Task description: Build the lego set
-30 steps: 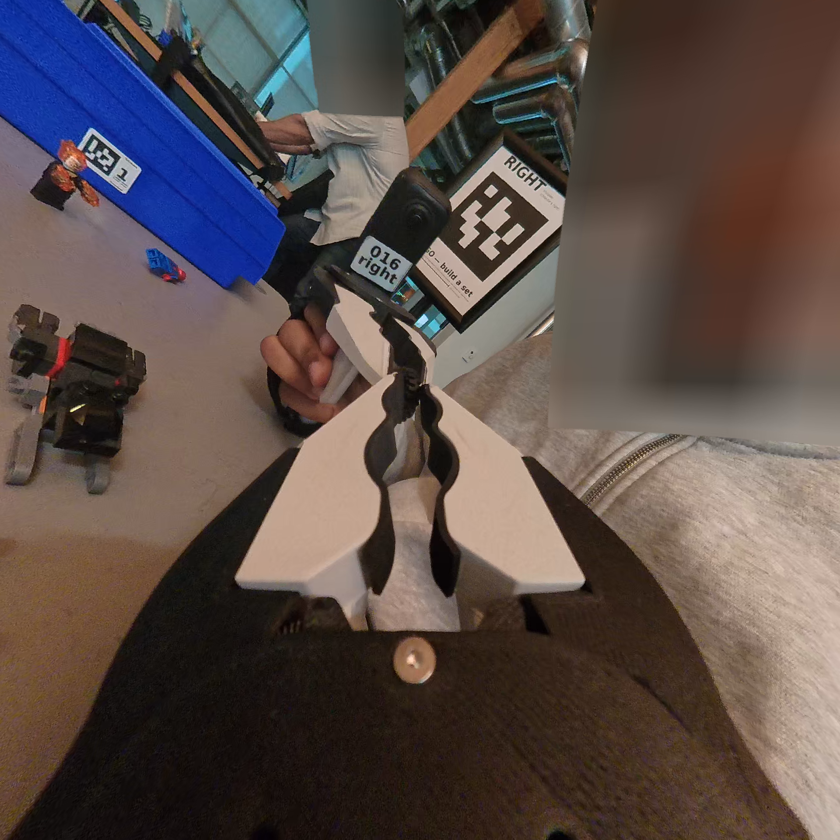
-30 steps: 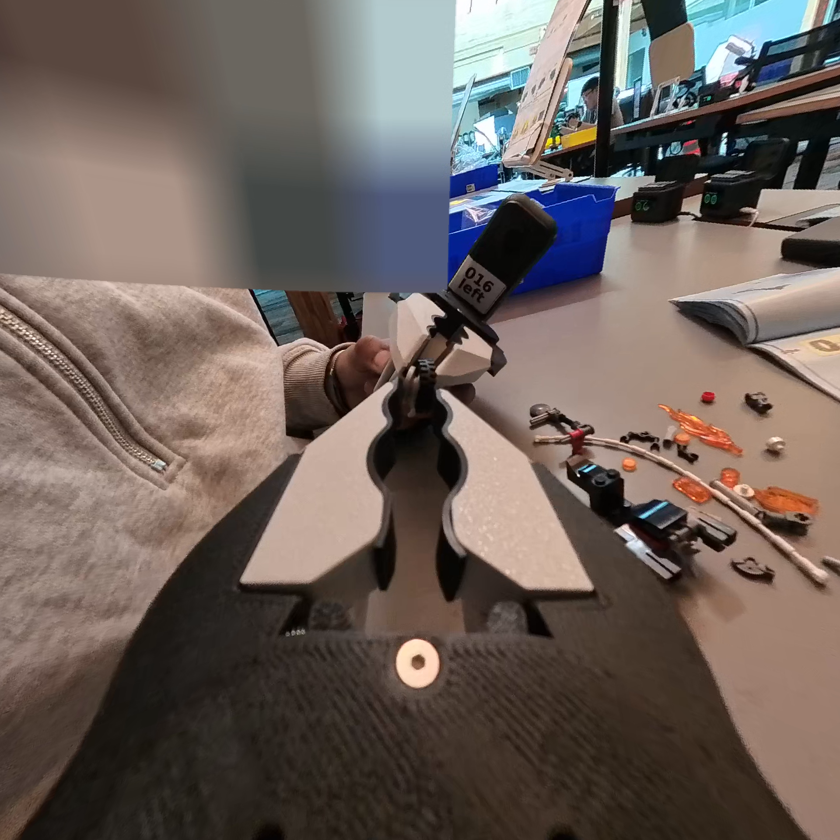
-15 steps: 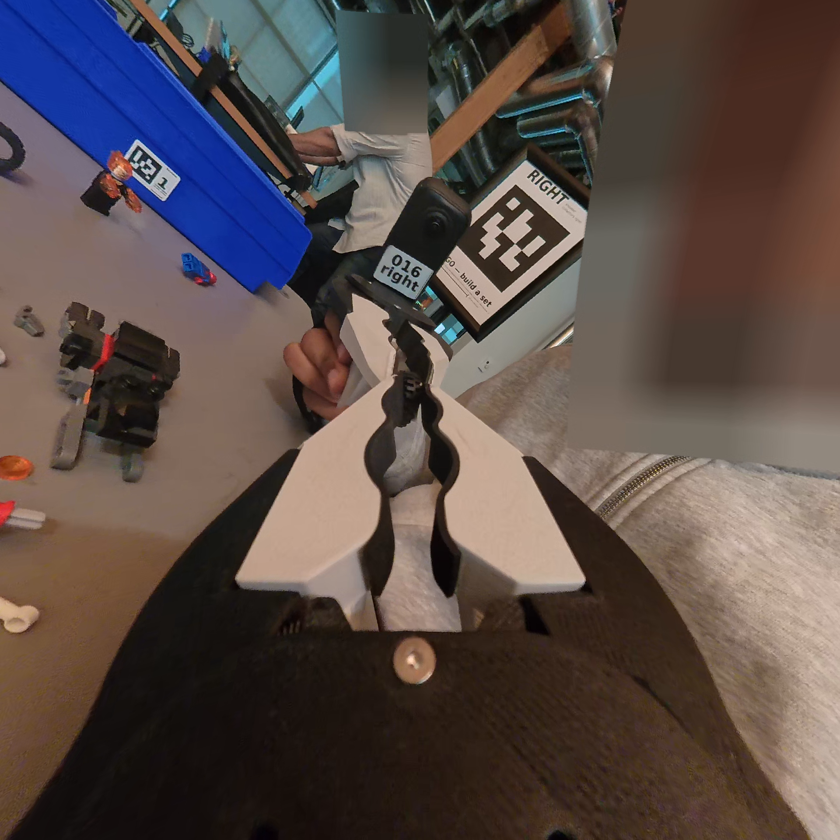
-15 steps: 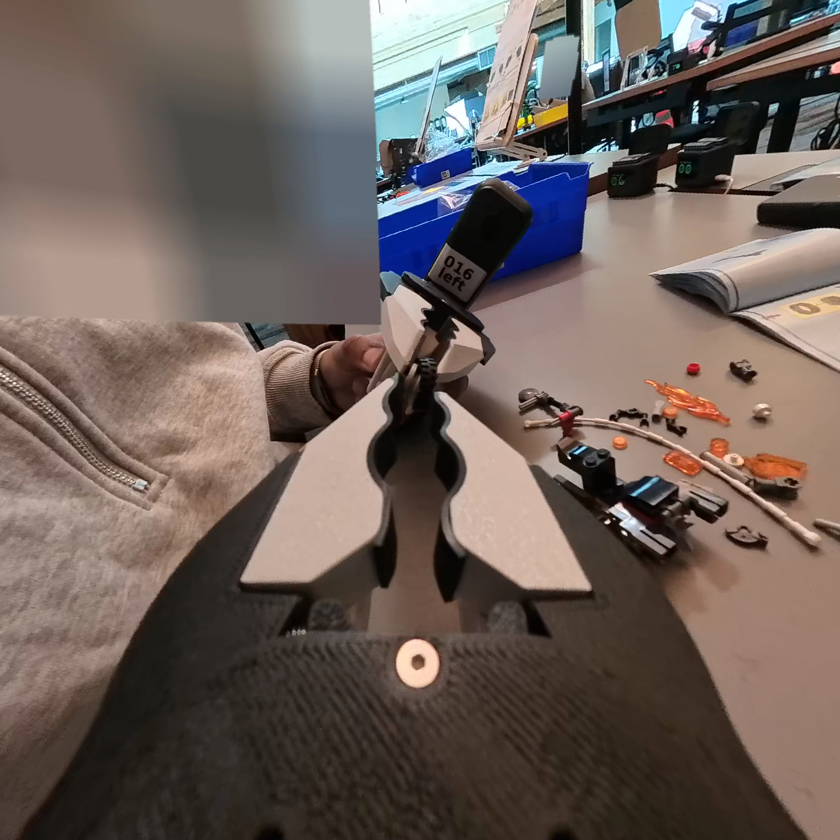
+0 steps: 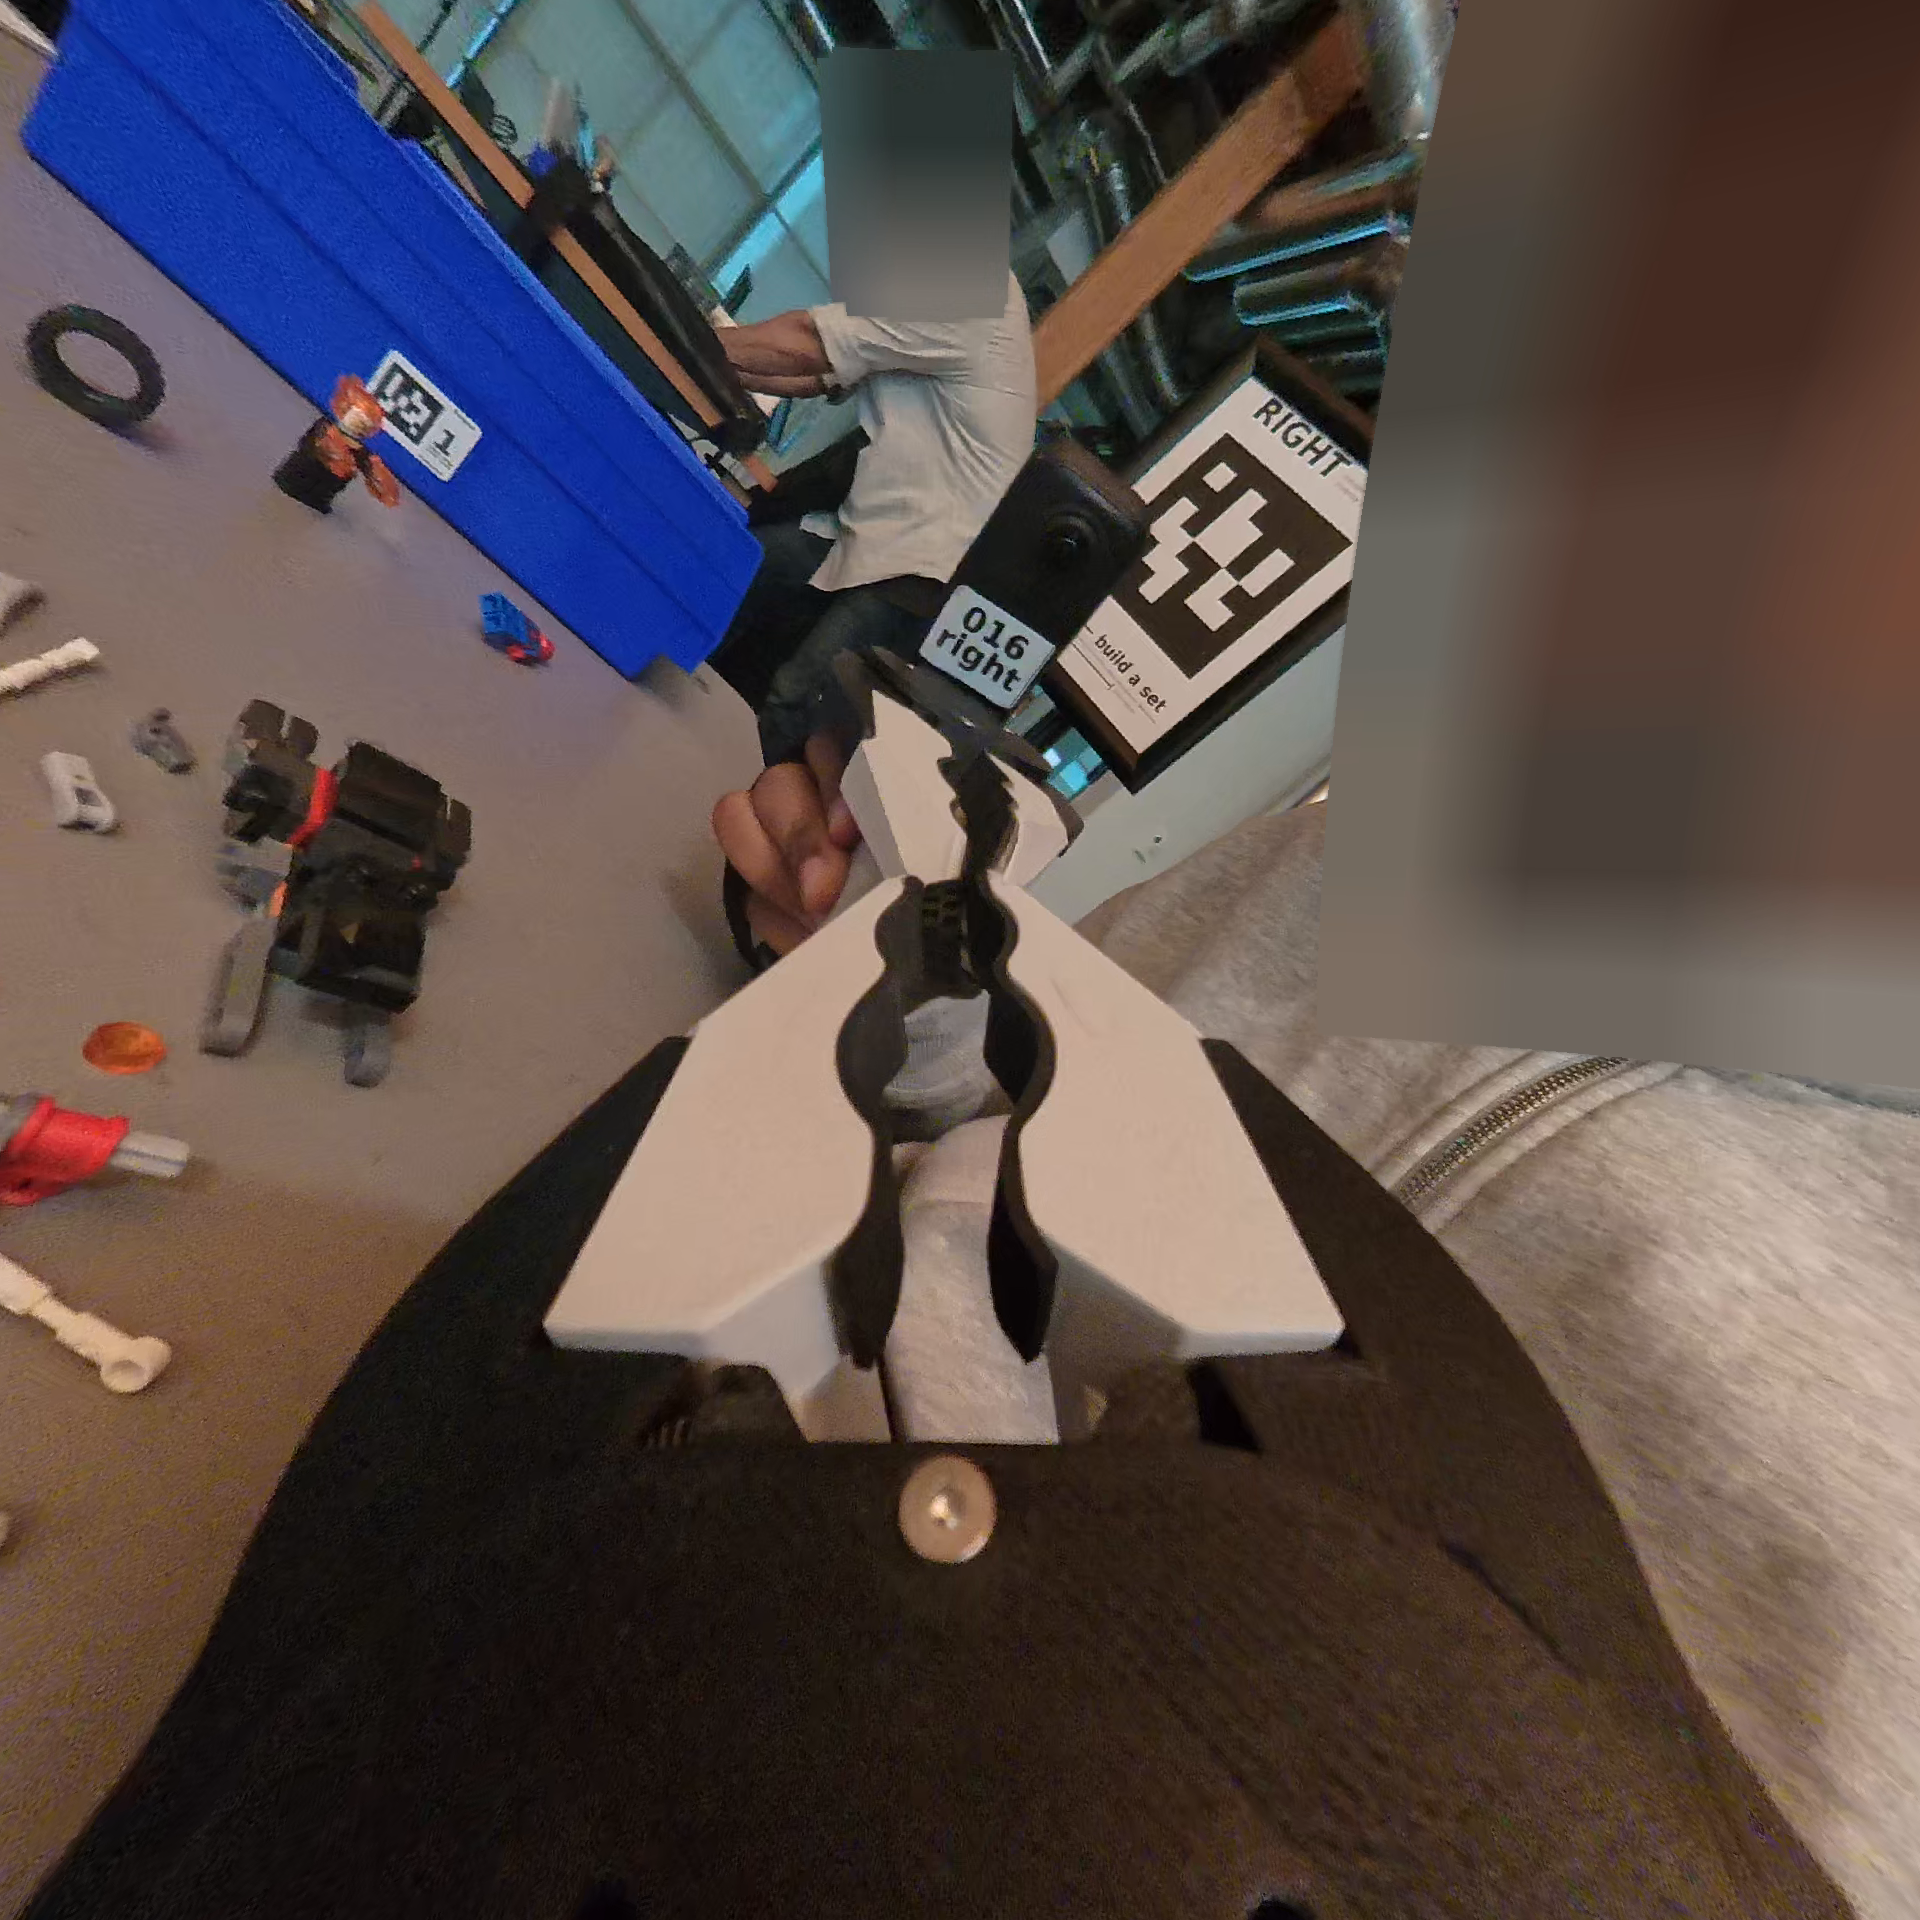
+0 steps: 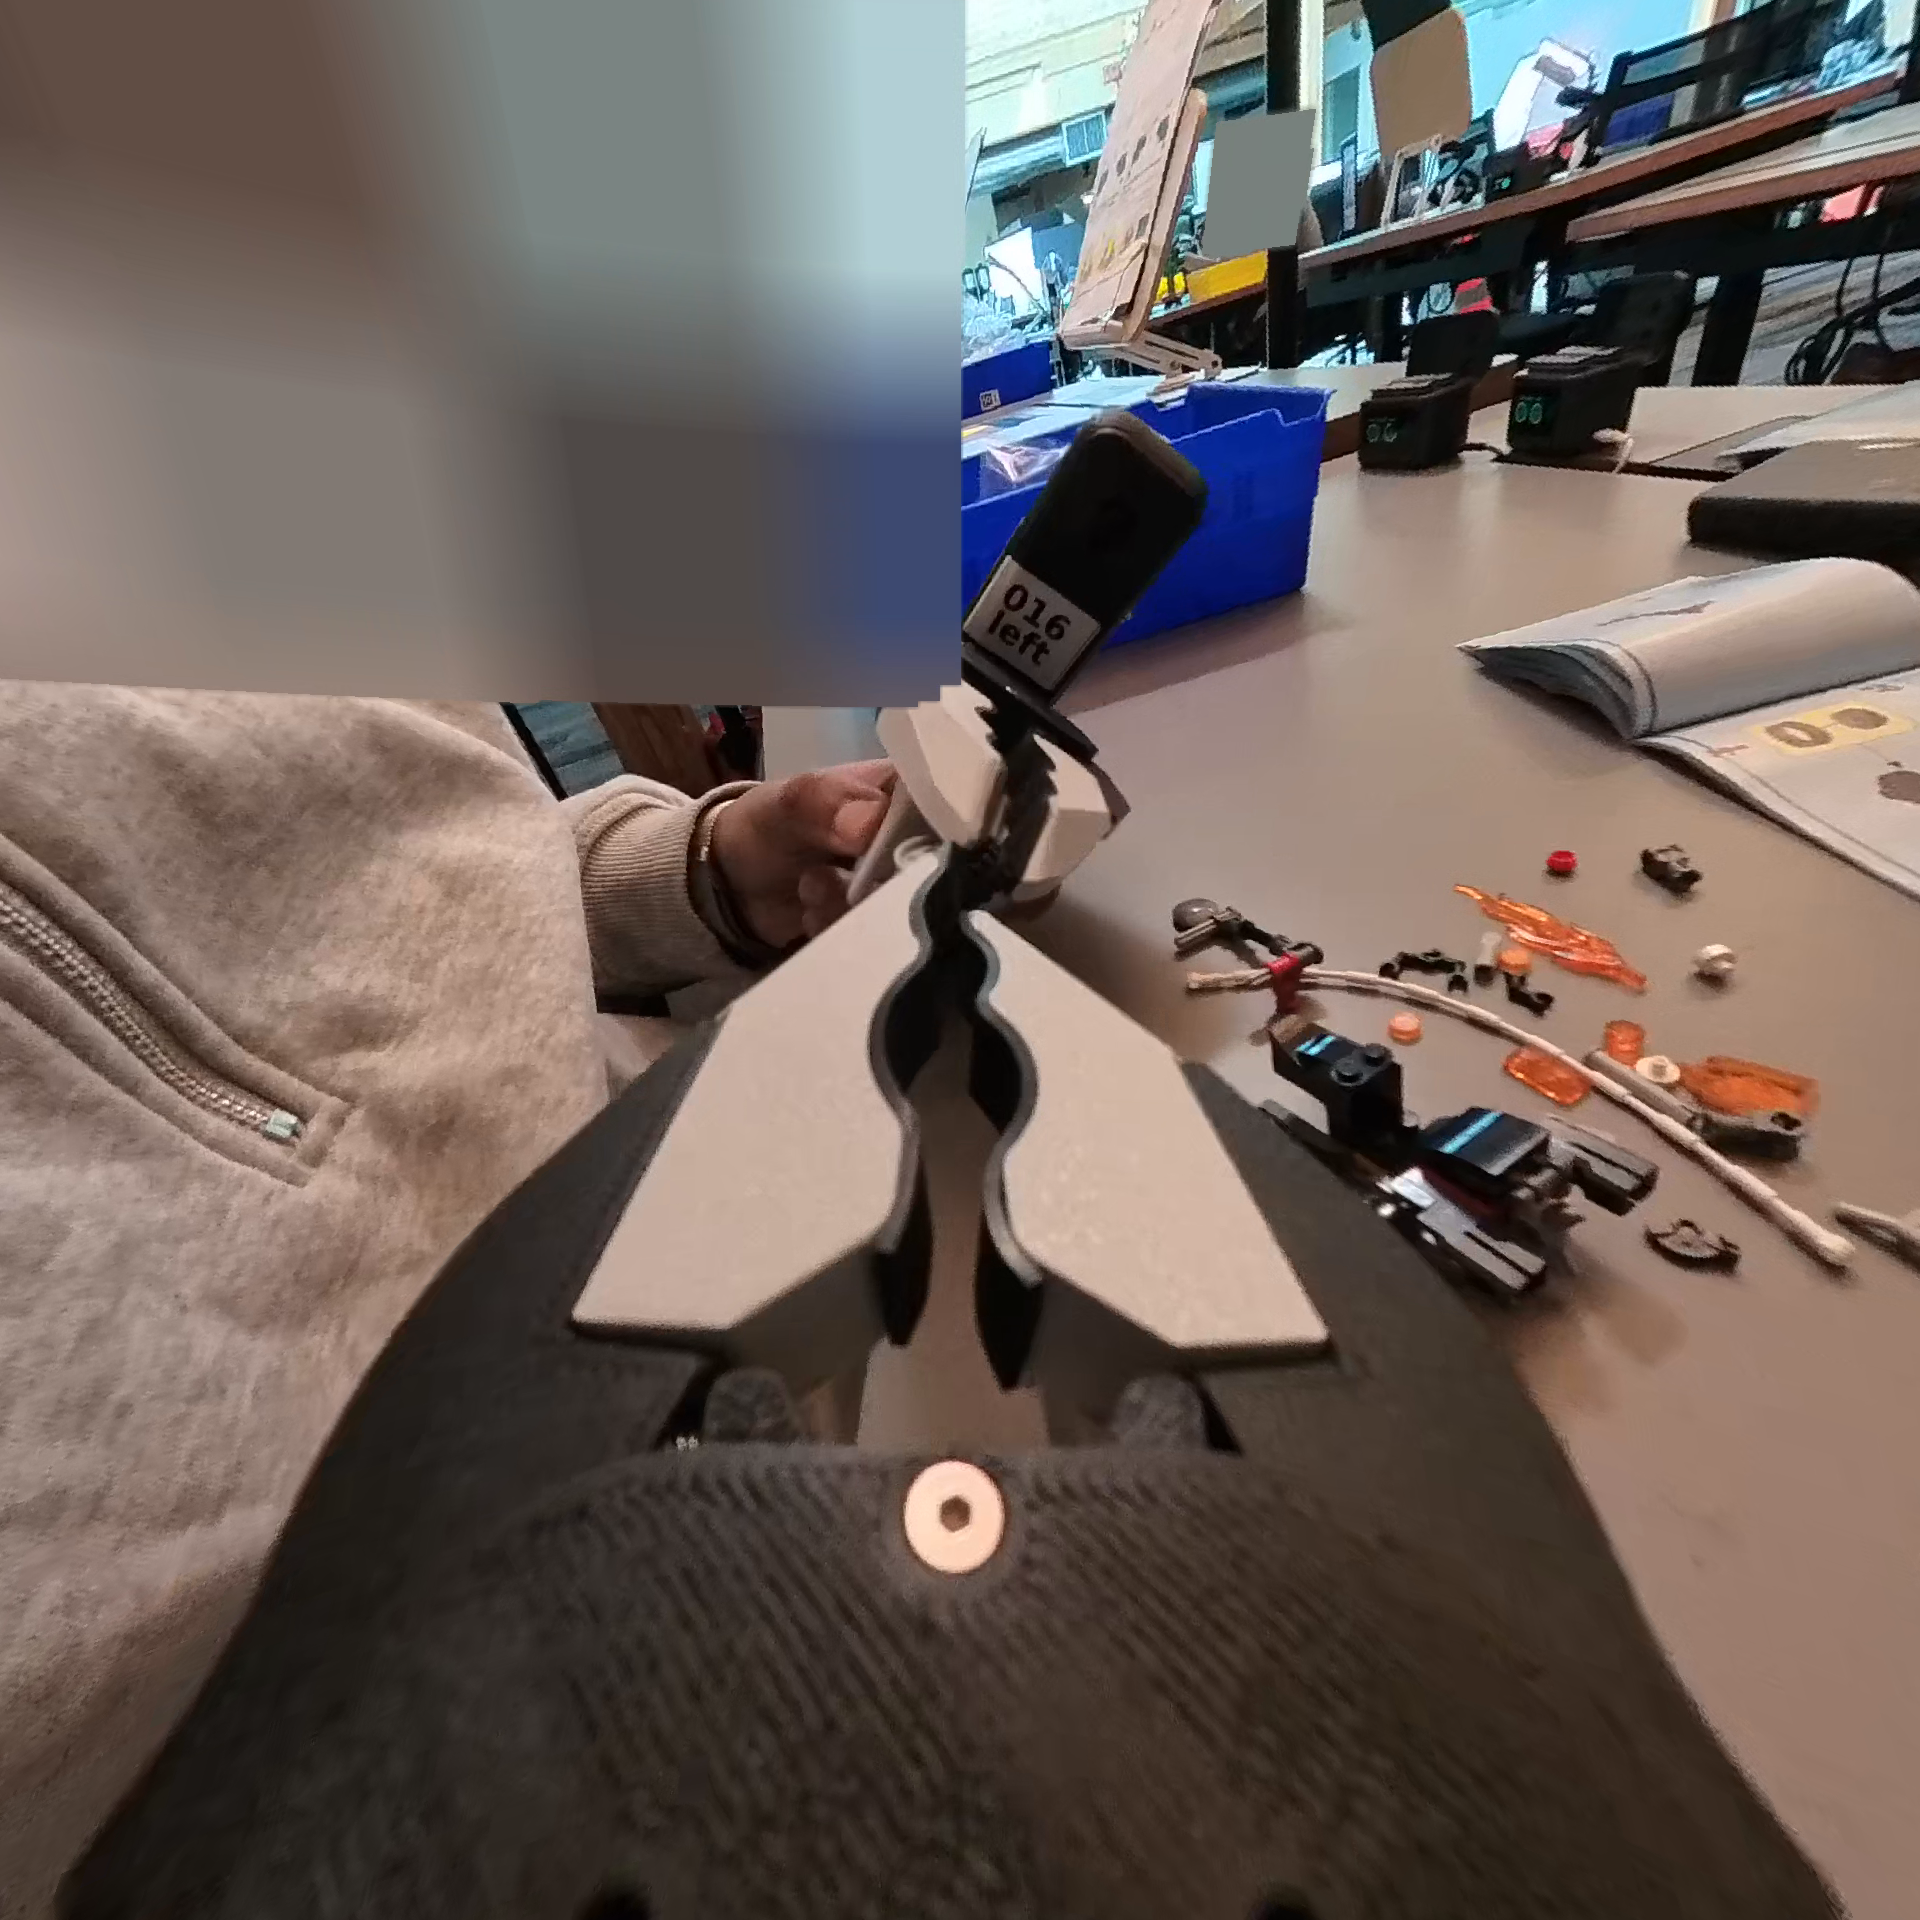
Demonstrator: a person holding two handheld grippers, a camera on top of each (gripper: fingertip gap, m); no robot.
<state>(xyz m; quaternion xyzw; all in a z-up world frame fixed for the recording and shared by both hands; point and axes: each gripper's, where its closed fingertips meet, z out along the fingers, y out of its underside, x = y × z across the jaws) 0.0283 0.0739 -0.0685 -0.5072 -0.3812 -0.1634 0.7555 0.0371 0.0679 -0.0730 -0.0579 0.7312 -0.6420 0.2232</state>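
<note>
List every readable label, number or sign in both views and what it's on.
I won't transcribe the writing. These things carry it:
White tag on a black camera, left wrist view: legible.
Framed marker board behind it: legible.
White sticker on the blue bin: legible.
Similar tag on the other camera, right wrist view: legible.
Open booklet: too blurred.

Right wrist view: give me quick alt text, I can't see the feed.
The right gripper meets the left gripper tip to tip above the table edge, a small black piece between them. Loose orange and black lego parts and an open instruction booklet lie to the right.
</note>
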